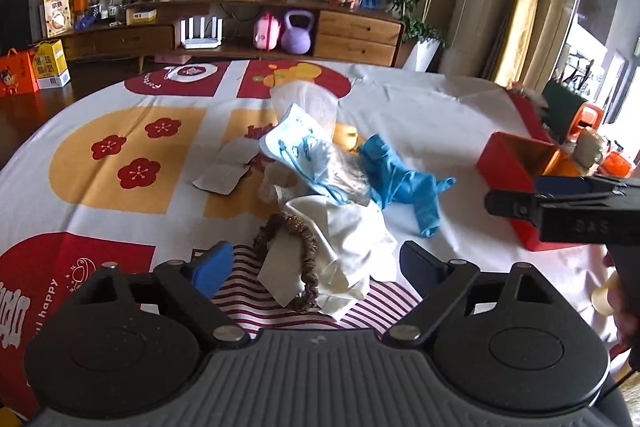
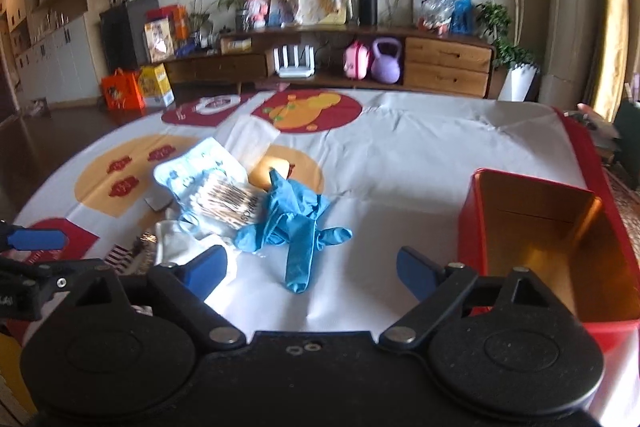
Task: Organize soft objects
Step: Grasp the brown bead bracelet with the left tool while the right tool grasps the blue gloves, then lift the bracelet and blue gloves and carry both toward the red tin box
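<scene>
Nearest the left wrist camera, the left gripper (image 1: 308, 269) hangs with its jaws spread, nothing pinched between them; its blue pads flank a brown hair scrunchie (image 1: 298, 259) and a crumpled white cloth (image 1: 352, 239) lying on a striped cloth (image 1: 256, 301) near the table's near edge. Just past the cloth, toward the middle of the table (image 1: 432, 115), sits a clear packet with blue print (image 1: 304, 147), and beside it on the right a pile of blue gloves (image 1: 400, 175). A flat grey card (image 1: 228, 169) lies left of the packet, and a yellow thing, mostly hidden, peeks out behind it.

From the right wrist camera, the right gripper (image 2: 312, 273) is also spread wide and holds nothing; one glove finger (image 2: 298, 267) reaches down between its pads without touching them. Bare white tablecloth lies open between the gloves and a red box (image 2: 540, 239) with a gold lining, which stands open and empty at the table's right edge. The far half of the table, up to its back edge, is mostly clear cloth. Beyond it stands a low wooden cabinet (image 2: 444, 65) against the wall.
</scene>
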`<state>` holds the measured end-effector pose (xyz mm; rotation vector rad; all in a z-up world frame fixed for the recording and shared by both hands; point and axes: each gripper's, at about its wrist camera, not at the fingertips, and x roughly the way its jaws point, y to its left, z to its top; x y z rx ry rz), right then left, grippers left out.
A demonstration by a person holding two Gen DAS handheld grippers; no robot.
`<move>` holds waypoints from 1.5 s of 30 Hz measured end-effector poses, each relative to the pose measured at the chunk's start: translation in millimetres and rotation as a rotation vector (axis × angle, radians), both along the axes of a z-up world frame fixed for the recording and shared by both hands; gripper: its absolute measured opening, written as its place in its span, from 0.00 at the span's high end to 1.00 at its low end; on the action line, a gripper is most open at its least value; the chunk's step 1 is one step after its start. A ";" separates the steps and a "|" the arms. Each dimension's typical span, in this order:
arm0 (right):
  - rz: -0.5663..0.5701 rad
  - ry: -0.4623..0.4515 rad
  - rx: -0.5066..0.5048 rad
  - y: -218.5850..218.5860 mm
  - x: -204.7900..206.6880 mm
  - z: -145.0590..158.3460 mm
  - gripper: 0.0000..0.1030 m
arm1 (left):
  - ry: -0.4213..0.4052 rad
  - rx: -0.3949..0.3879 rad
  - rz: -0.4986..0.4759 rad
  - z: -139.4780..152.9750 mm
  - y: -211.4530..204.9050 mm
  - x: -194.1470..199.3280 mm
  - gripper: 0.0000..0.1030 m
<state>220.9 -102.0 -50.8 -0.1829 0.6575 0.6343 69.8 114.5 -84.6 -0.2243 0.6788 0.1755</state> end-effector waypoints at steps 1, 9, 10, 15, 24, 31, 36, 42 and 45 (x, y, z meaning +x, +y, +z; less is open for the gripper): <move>0.006 0.001 -0.011 4.2 4.9 -3.1 0.14 | 0.006 0.002 0.003 -2.9 0.7 2.6 0.12; 0.065 0.017 -0.085 38.6 45.8 -25.6 0.28 | 0.040 -0.014 0.003 -22.8 3.8 24.1 0.34; 0.067 0.027 -0.081 41.0 50.1 -27.0 0.30 | 0.050 -0.018 0.006 -25.3 4.7 26.1 0.37; 0.084 0.060 -0.077 52.1 67.0 -35.8 0.39 | 0.062 -0.019 -0.004 -33.5 5.0 33.2 0.55; 0.111 0.093 -0.093 67.9 80.4 -49.4 0.56 | 0.096 -0.046 -0.021 -46.9 7.7 40.7 0.67; 0.124 0.122 -0.084 71.6 84.2 -55.7 0.69 | 0.103 -0.072 -0.016 -52.1 12.2 42.9 0.84; 0.127 0.126 -0.070 69.5 80.4 -54.5 0.86 | 0.104 -0.086 -0.012 -53.6 15.8 43.0 0.90; 0.102 0.114 -0.051 61.1 74.6 -45.0 0.95 | 0.093 -0.075 0.000 -50.5 16.7 39.0 0.92; 0.092 0.111 -0.033 52.8 69.7 -37.7 0.95 | 0.087 -0.089 0.008 -47.5 19.5 35.4 0.92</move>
